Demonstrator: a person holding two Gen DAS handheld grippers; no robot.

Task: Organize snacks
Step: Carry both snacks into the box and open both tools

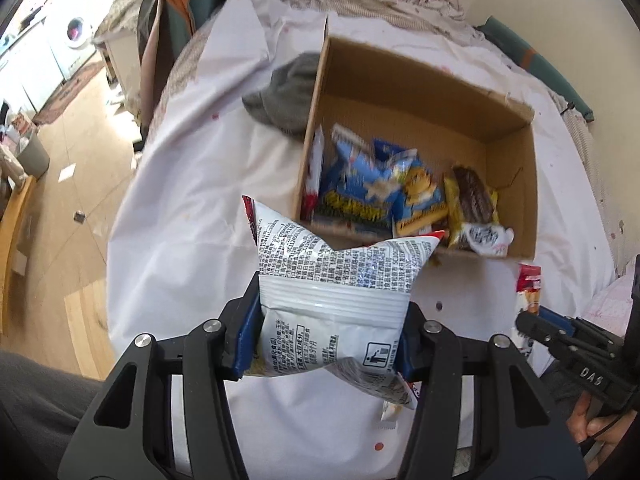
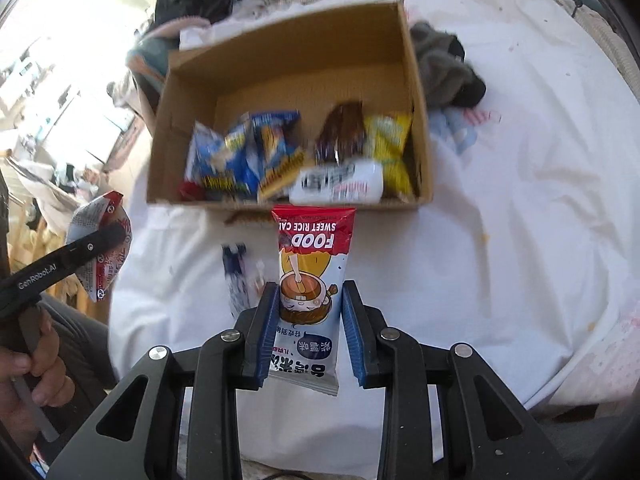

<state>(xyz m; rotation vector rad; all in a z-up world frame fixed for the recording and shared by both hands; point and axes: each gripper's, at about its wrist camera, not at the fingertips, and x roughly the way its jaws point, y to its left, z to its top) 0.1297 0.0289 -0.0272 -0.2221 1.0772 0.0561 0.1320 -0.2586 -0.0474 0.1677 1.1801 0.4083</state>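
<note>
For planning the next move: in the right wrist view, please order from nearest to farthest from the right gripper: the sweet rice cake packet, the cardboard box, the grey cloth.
1. sweet rice cake packet: between the right gripper fingers.
2. cardboard box: straight ahead on the white sheet.
3. grey cloth: beyond the box's right wall, upper right.

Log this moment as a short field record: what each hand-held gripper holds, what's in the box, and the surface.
left hand-held gripper: shut on white snack bag, short of the box
right hand-held gripper: shut on sweet rice cake packet, short of the box
cardboard box: open, holding blue packets, a brown bar, a yellow packet and a white packet
surface: white sheet
beside box: grey cloth
</note>
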